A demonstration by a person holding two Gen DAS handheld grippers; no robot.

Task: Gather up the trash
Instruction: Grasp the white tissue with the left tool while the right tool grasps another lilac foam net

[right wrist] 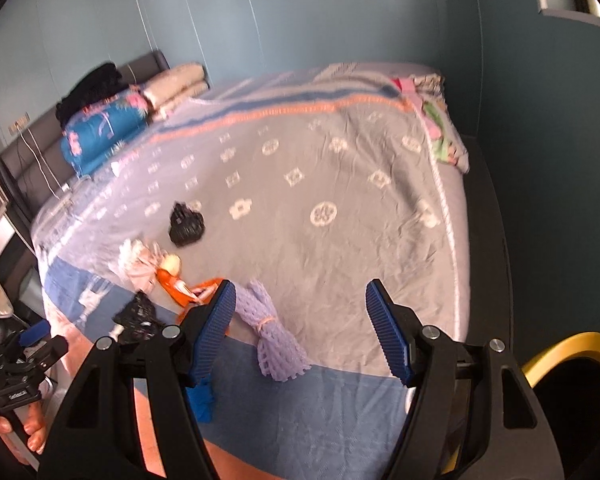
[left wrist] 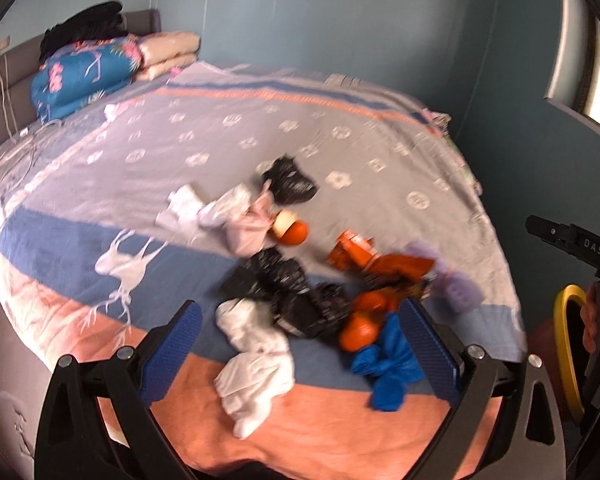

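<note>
left gripper (left wrist: 300, 332): spread, empty | white tissue (left wrist: 256, 364) between its fingers | right gripper (right wrist: 300, 324): spread, empty | purple net (right wrist: 274, 340) between fingers

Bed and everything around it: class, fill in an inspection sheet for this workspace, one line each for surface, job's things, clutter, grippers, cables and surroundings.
Surface: bed under a grey, blue and orange patterned cover, wrinkled.
Job's things: black bags, white tissue, orange wrappers, blue wrapper and purple net heaped near the front edge.
Clutter: folded quilts and dark clothes at the headboard.
Grippers: left hand-held gripper open above the heap; right hand-held gripper open, nothing between its fingers.
Cables: white cable beside the headboard.
Surroundings: teal walls; yellow-rimmed bin at the right.
</note>
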